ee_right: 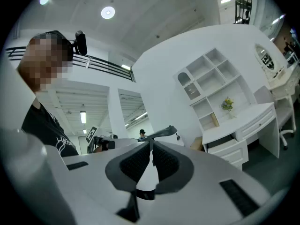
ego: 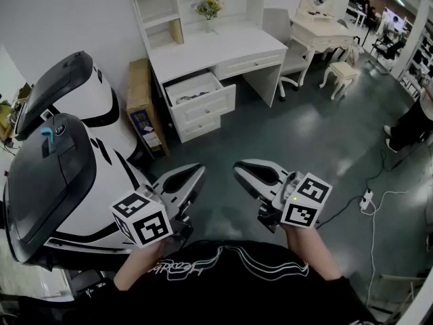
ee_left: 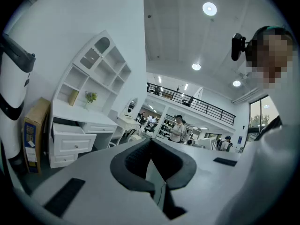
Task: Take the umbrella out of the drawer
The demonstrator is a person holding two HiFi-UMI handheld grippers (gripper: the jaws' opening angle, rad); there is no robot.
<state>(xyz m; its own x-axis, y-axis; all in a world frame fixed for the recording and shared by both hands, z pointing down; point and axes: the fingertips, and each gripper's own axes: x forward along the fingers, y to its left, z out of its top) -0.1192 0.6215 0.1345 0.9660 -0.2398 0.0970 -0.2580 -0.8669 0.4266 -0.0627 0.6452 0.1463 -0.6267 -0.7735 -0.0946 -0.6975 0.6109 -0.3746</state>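
On desk (ego: 233, 49): flower vase (ego: 209, 10). Under its left half: drawer (ego: 204, 104), pulled out. Left of desk: cardboard box (ego: 141, 93). Right: chair (ego: 277, 24).

We are looking at a white desk (ego: 223, 49) and its white drawer (ego: 201, 99) far ahead, with a brown cardboard box (ego: 140, 90) to their left and a dark grey-green floor (ego: 304, 134). Near us, the left gripper (ego: 195, 175) and right gripper (ego: 242, 170) are showing white shells, black pads and black-and-white square markers.
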